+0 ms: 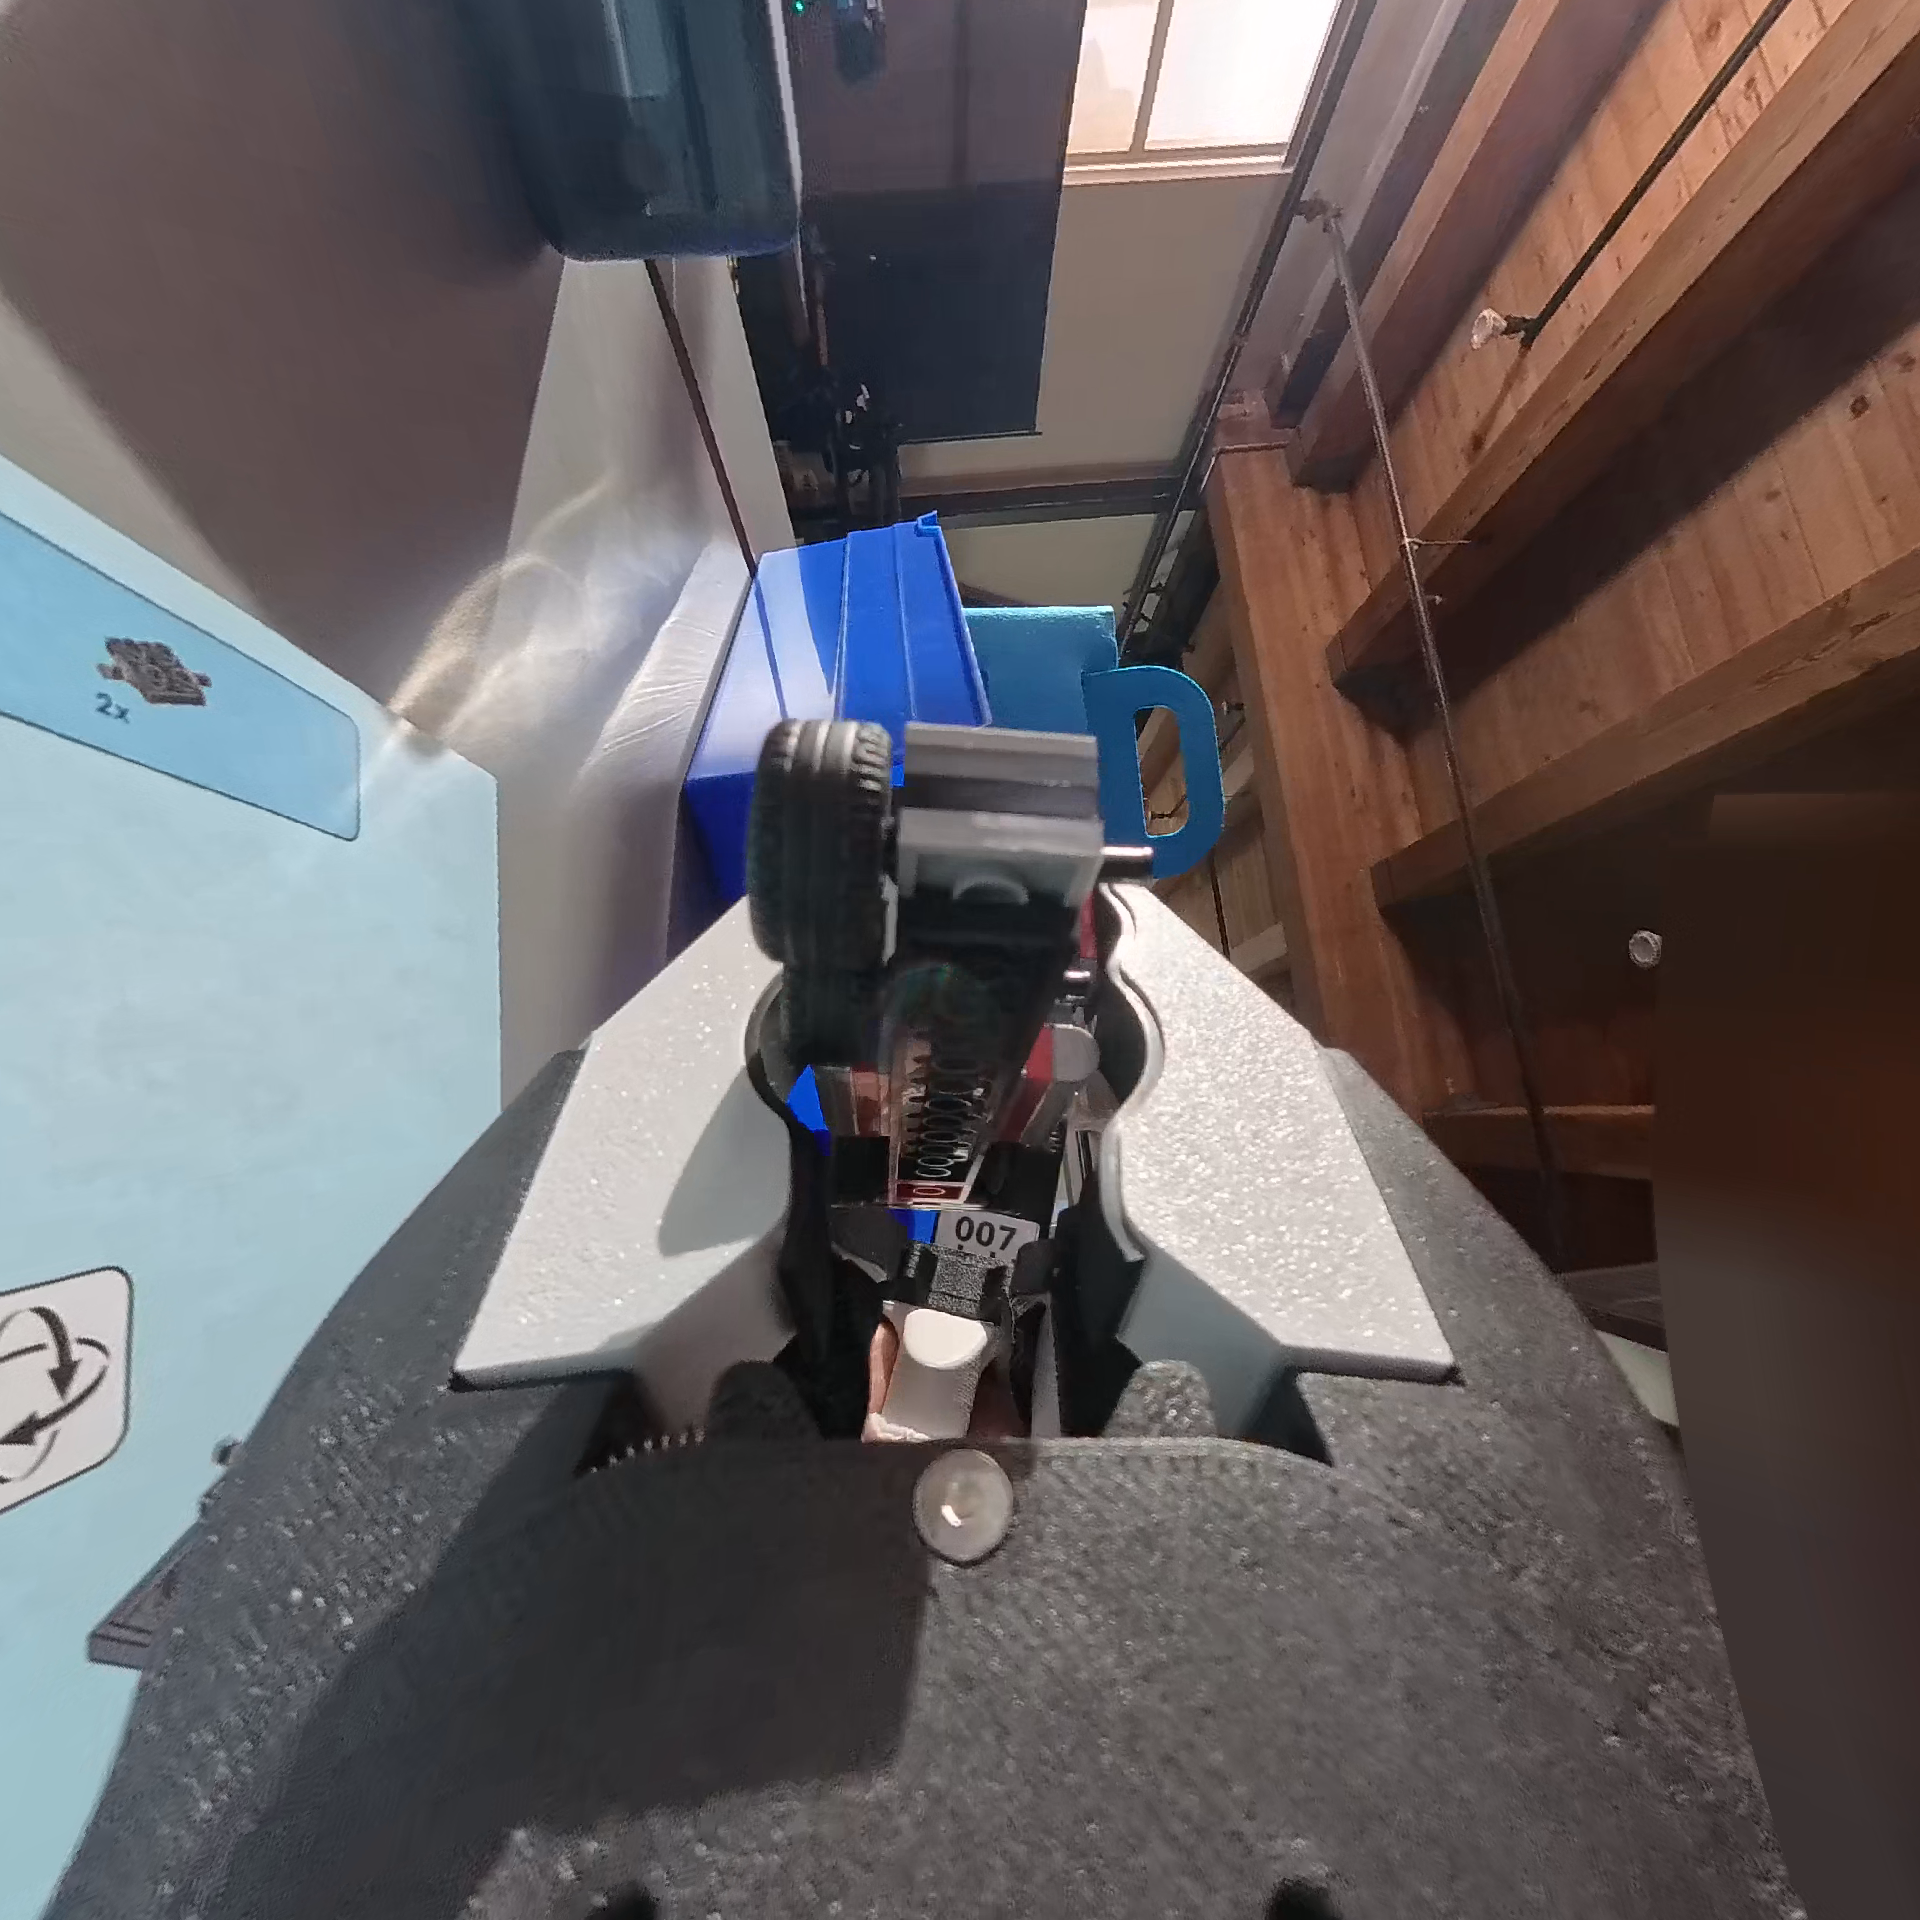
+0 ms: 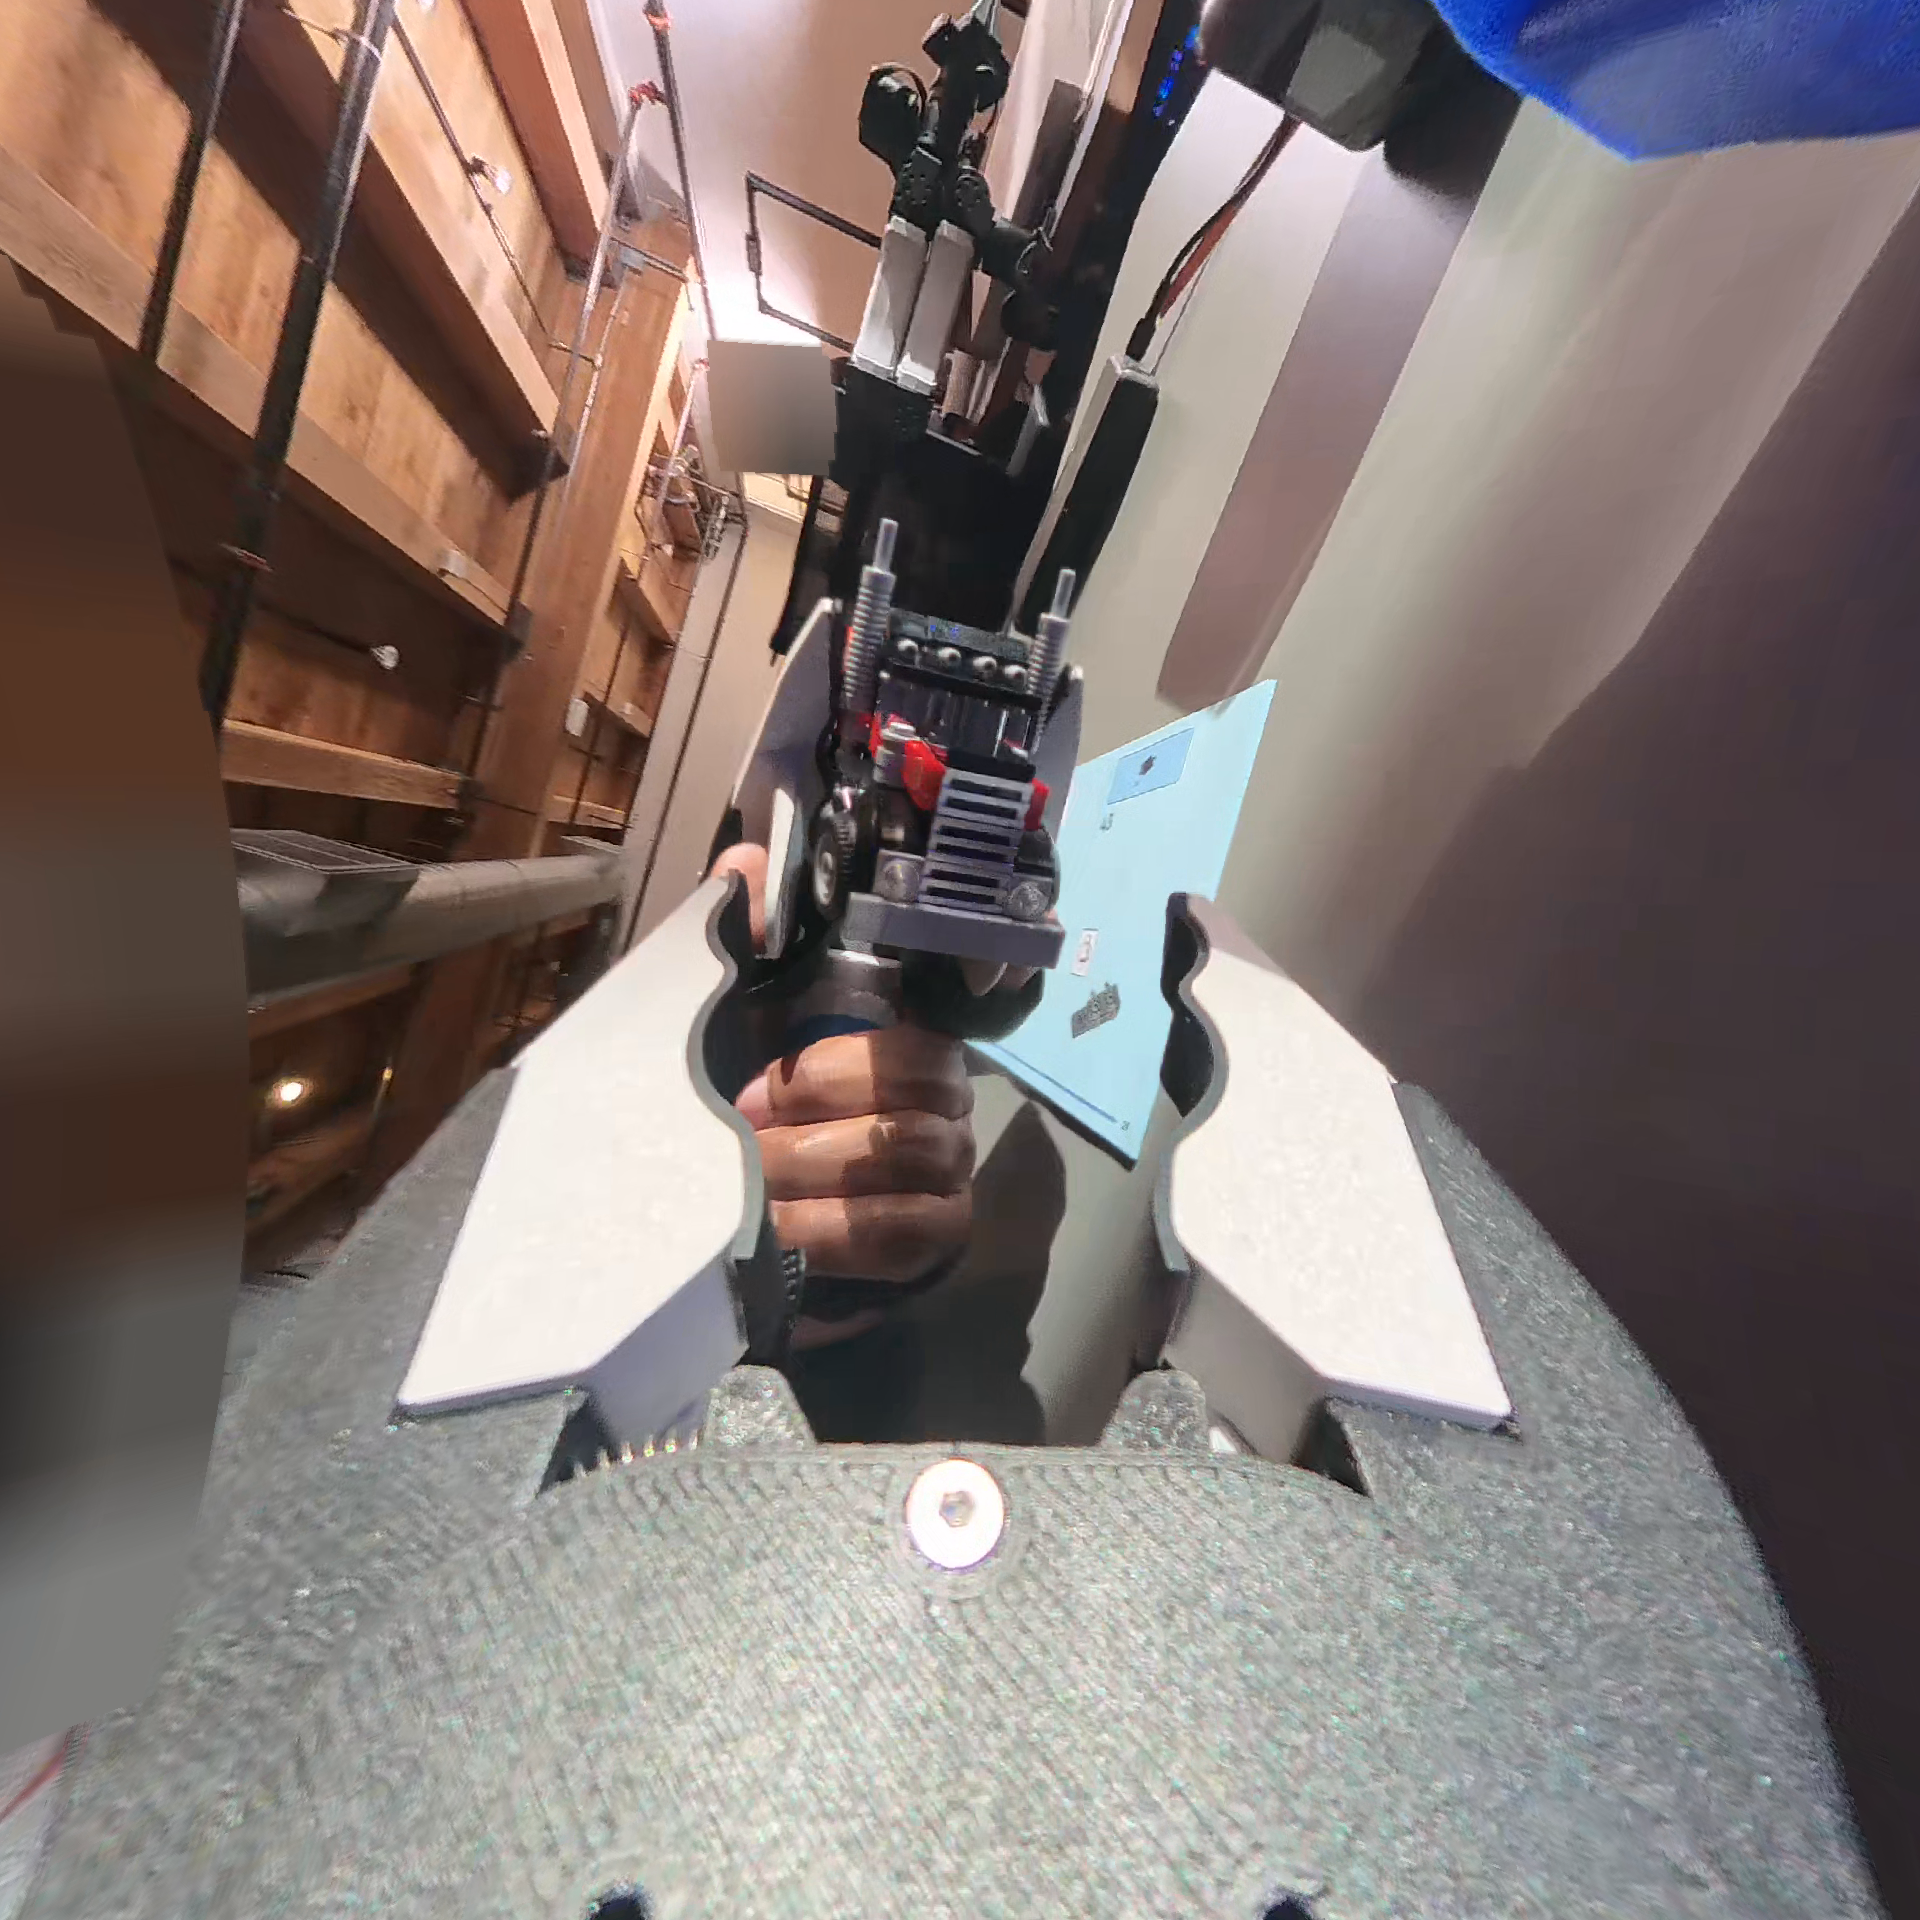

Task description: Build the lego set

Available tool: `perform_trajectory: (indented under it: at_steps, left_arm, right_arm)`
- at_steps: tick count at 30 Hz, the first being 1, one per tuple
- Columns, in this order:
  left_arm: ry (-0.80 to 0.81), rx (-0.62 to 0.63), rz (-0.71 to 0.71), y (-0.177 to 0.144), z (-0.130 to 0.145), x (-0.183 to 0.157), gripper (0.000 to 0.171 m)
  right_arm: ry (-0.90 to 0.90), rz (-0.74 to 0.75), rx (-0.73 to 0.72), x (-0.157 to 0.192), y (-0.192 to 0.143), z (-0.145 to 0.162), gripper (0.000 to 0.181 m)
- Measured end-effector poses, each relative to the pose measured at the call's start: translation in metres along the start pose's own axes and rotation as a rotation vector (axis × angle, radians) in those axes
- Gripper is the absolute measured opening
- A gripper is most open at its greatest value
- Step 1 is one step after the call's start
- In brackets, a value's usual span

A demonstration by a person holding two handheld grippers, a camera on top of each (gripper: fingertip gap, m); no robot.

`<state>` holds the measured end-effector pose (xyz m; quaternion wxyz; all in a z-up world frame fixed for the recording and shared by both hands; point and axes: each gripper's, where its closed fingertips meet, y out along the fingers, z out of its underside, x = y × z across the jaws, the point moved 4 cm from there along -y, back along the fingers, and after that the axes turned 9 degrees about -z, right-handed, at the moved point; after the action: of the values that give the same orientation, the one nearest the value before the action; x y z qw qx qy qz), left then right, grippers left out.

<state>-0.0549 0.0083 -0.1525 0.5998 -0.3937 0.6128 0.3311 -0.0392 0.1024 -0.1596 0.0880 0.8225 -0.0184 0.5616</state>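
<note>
The left gripper pinches the lego truck between its pale fingers, the model pointing away with a black tyre at eleven o'clock of the grip and a bare axle pin at one o'clock. Behind the truck, at twelve o'clock, stands a blue bin, partly hidden by the model. The pale blue instruction booklet fills nine o'clock; it carries printed part pictures and a count.

In the right wrist view the right gripper has its fingers spread wide, holding nothing. The truck's grille faces it at twelve o'clock, with the person's hand below and the booklet at two o'clock. Wooden shelving fills ten o'clock.
</note>
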Motion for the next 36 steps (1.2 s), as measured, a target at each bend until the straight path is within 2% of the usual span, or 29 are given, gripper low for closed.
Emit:
perform_trajectory:
  at_steps: [5, 9, 16, 21, 24, 29, 36]
  left_arm:
    - [0.023, 0.009, 0.024, 0.001, 0.003, -0.003, 0.053]
    - [0.020, 0.016, 0.018, 0.002, 0.007, -0.002, 0.053]
    - [0.090, -0.057, -0.020, 0.002, 0.003, 0.015, 0.052]
    - [0.132, -0.051, -0.009, 0.005, 0.006, 0.014, 0.053]
    - [0.112, -0.032, -0.010, 0.004, 0.007, 0.014, 0.053]
    - [0.081, 0.004, -0.019, -0.007, 0.002, 0.015, 0.053]
    - [0.049, -0.002, -0.087, -0.042, -0.010, 0.024, 0.052]
  right_arm:
    - [0.055, -0.040, 0.001, 0.000, 0.003, 0.003, 0.081]
    - [0.036, -0.001, 0.008, -0.005, 0.002, 0.004, 0.076]
    - [-0.213, 0.182, -0.053, -0.005, -0.026, -0.008, 0.074]
    - [-0.318, 0.228, -0.074, 0.005, -0.042, 0.005, 0.067]
    - [-0.358, 0.224, 0.010, 0.008, -0.037, 0.017, 0.064]
    - [-0.442, 0.200, 0.223, 0.012, -0.022, 0.040, 0.050]
    - [-0.759, 0.343, 0.583, 0.007, 0.002, 0.086, 0.037]
